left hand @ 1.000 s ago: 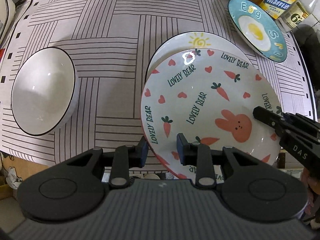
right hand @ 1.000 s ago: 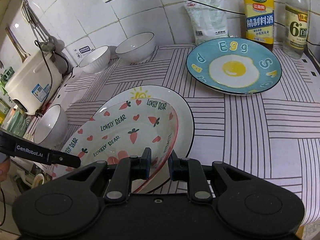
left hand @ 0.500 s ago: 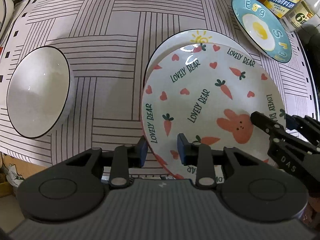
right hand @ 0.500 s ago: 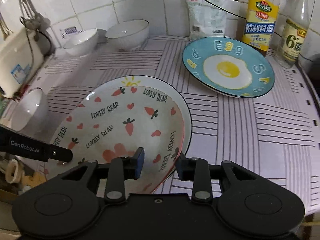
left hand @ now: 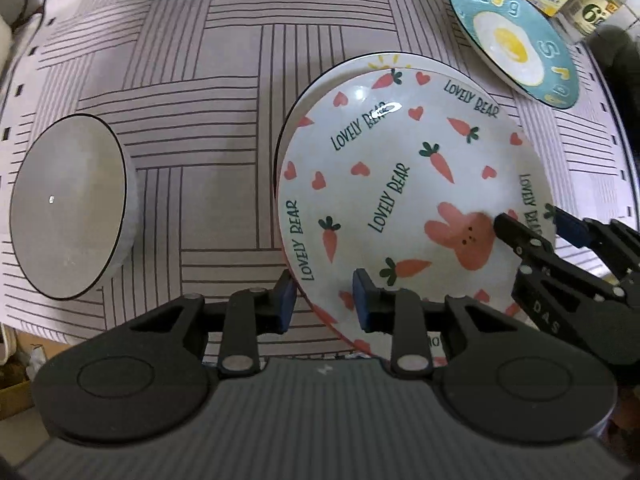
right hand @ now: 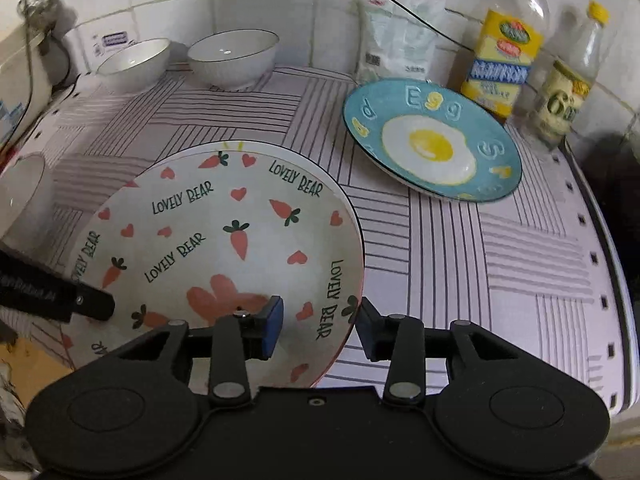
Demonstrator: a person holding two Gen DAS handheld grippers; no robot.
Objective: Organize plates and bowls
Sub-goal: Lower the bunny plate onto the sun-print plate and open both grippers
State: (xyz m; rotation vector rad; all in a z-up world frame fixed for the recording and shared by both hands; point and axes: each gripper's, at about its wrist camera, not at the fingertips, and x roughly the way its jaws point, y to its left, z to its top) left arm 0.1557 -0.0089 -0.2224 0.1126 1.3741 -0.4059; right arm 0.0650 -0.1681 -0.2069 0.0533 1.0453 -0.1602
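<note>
Carrot plate [left hand: 404, 184] lying on top of sun plate [left hand: 384, 60], on striped counter [left hand: 224, 80]. Near rim gripped by left gripper [left hand: 325, 300], jaws narrow on it. Right gripper [right hand: 318, 326] jaws just opened, standing apart on both sides of the right rim, pads not pressing. Egg plate [right hand: 432, 140] well apart, near the bottles [right hand: 504, 40]

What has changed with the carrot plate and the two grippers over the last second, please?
The right gripper has just been opening its jaws: they pinched the carrot plate's rim a second ago and now stand clear either side of it. The plate has settled lower onto the sun plate. The left gripper straddles the near rim as before; the egg plate and bowls stayed put.
</note>
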